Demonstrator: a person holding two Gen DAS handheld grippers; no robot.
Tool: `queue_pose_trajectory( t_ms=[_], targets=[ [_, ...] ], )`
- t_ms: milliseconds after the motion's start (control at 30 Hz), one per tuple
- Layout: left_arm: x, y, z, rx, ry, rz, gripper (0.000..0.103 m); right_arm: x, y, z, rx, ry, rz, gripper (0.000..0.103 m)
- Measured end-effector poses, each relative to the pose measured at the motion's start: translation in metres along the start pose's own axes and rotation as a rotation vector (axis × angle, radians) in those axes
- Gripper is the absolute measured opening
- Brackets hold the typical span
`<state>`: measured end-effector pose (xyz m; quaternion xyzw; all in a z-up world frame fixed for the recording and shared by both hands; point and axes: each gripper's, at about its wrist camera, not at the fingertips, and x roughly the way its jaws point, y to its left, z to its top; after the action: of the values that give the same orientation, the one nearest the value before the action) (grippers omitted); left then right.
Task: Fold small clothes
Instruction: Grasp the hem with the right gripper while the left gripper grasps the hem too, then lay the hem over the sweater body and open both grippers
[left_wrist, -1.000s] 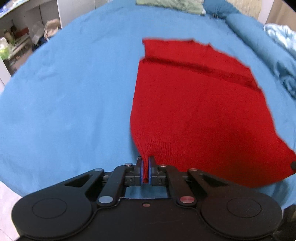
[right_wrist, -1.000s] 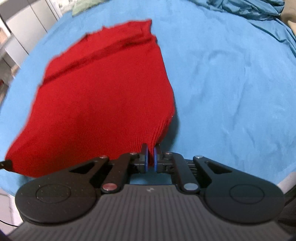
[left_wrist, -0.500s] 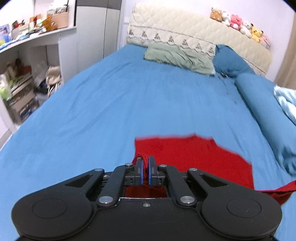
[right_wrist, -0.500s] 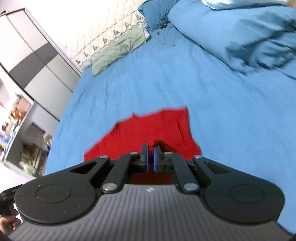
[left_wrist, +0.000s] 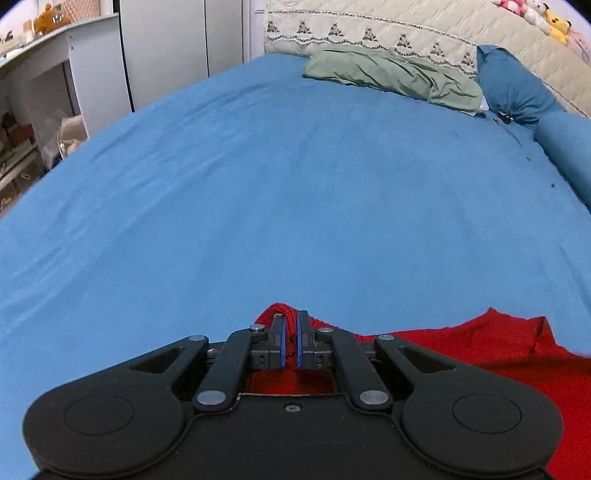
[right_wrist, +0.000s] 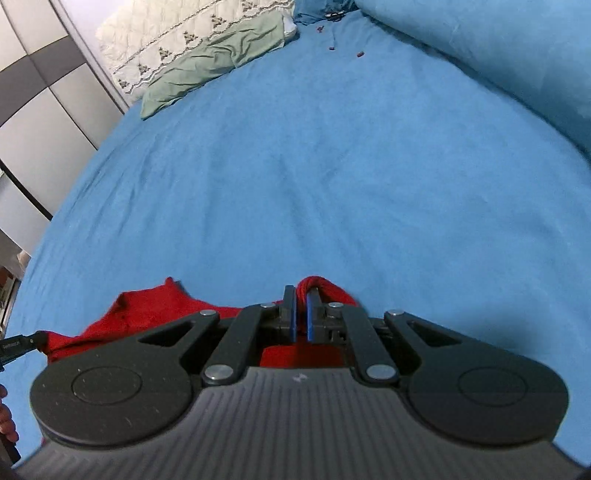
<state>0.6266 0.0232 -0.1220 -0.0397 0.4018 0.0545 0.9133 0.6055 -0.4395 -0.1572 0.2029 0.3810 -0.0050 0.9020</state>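
A red knit garment (left_wrist: 491, 347) lies on the blue bed sheet (left_wrist: 258, 206), mostly hidden under my grippers. My left gripper (left_wrist: 290, 323) is shut on a bunched corner of the red garment, which pokes out past the fingertips. In the right wrist view my right gripper (right_wrist: 301, 301) is shut on the other corner of the red garment (right_wrist: 147, 310), with a red fold bulging over its tips. Both hold the cloth low over the sheet (right_wrist: 332, 166). The left gripper's edge shows at the far left of the right wrist view.
A green pillow (left_wrist: 391, 75) and a blue pillow (left_wrist: 517, 88) lie at the head of the bed, before a quilted headboard (left_wrist: 406, 26). A blue duvet (right_wrist: 498, 48) is heaped at the right. A wardrobe (left_wrist: 177, 44) and shelves (left_wrist: 33, 92) stand left of the bed.
Both grippers carried the near edge of the red garment forward over itself toward the far edge. The garment went from spread flat ahead to doubled over beneath the grippers.
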Motion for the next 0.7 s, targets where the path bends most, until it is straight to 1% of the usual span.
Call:
queue_pose_trajectory(
  t_ms=[33,67,100,133,167,200,233,267,300,367,433,500,533,567,600,667,700],
  targets=[
    [-0.002,0.001,0.002,-0.005,-0.014,-0.001,0.014,-0.001,0.001,-0.001,-0.009,-0.011,0.004,0.024],
    [-0.006,0.001,0.004,-0.007,-0.03,-0.001,0.031,-0.003,0.001,0.0,-0.018,-0.031,0.002,0.031],
    [-0.011,0.001,0.005,-0.007,-0.041,0.005,0.046,-0.008,0.002,0.0,-0.026,-0.049,-0.004,0.056],
    [-0.022,0.003,0.005,0.004,-0.066,0.012,0.069,-0.015,0.005,-0.002,-0.039,-0.062,-0.009,0.07],
    [-0.031,0.001,0.005,0.019,-0.097,0.019,0.075,-0.024,0.008,-0.003,-0.059,-0.086,-0.011,0.087],
    [-0.046,0.002,0.001,0.039,-0.127,0.015,0.075,-0.035,0.013,-0.008,-0.089,-0.112,-0.012,0.091],
    [-0.054,0.0,-0.004,0.053,-0.134,0.001,0.075,-0.046,0.02,-0.013,-0.125,-0.124,0.002,0.091],
    [-0.064,-0.002,-0.011,0.065,-0.121,-0.023,0.075,-0.052,0.026,-0.017,-0.146,-0.114,0.018,0.091],
    [-0.072,-0.004,-0.022,0.082,-0.09,-0.052,0.075,-0.058,0.032,-0.026,-0.158,-0.094,0.038,0.094],
    [-0.075,-0.009,-0.045,0.117,-0.019,-0.08,0.075,-0.06,0.044,-0.045,-0.189,-0.039,0.062,0.095],
    [-0.071,-0.013,-0.073,0.153,0.047,-0.083,0.076,-0.053,0.048,-0.066,-0.21,0.014,0.042,0.095],
    [-0.059,-0.013,-0.097,0.167,0.121,-0.078,0.076,-0.042,0.039,-0.08,-0.187,0.058,-0.023,0.095],
    [-0.055,-0.013,-0.106,0.177,0.138,-0.075,0.076,-0.039,0.03,-0.084,-0.163,0.067,-0.058,0.095],
    [-0.055,-0.015,-0.113,0.193,0.123,-0.076,0.077,-0.037,0.02,-0.088,-0.137,0.064,-0.083,0.092],
    [-0.057,-0.015,-0.118,0.209,0.096,-0.08,0.078,-0.037,0.01,-0.089,-0.111,0.056,-0.088,0.09],
    [-0.055,-0.015,-0.119,0.217,0.096,-0.078,0.085,-0.039,0.001,-0.088,-0.082,0.043,-0.069,0.089],
    [-0.054,-0.013,-0.117,0.212,0.102,-0.079,0.085,-0.04,0.003,-0.087,-0.09,0.042,-0.068,0.089]
  ],
)
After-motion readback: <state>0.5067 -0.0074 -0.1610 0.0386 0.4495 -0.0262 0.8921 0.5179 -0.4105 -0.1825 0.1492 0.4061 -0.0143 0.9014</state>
